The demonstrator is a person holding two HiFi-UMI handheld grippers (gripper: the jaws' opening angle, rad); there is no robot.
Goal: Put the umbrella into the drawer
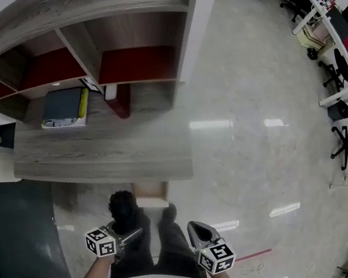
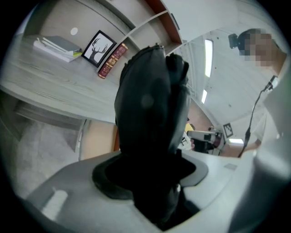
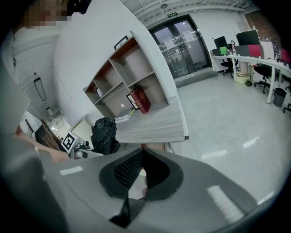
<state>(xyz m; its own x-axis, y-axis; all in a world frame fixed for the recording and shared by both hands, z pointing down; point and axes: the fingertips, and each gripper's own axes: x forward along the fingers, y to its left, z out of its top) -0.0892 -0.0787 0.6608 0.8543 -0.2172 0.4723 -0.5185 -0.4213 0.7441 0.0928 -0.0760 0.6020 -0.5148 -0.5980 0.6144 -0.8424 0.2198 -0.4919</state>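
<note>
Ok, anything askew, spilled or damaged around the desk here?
Nothing spilled or damaged. The red book leans tilted on the desk under the shelf, not upright; the stacked books lie flat. The left gripper holds the folded black umbrella.

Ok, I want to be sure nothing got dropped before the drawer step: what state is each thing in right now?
Umbrella: folded up, held off the desk, not yet put away.
Left gripper: fingers closed on the umbrella.
Right gripper: fingers together, empty.
Red book: standing on end at the back of the desk.
Stack of books: lying flat on the desk.
</note>
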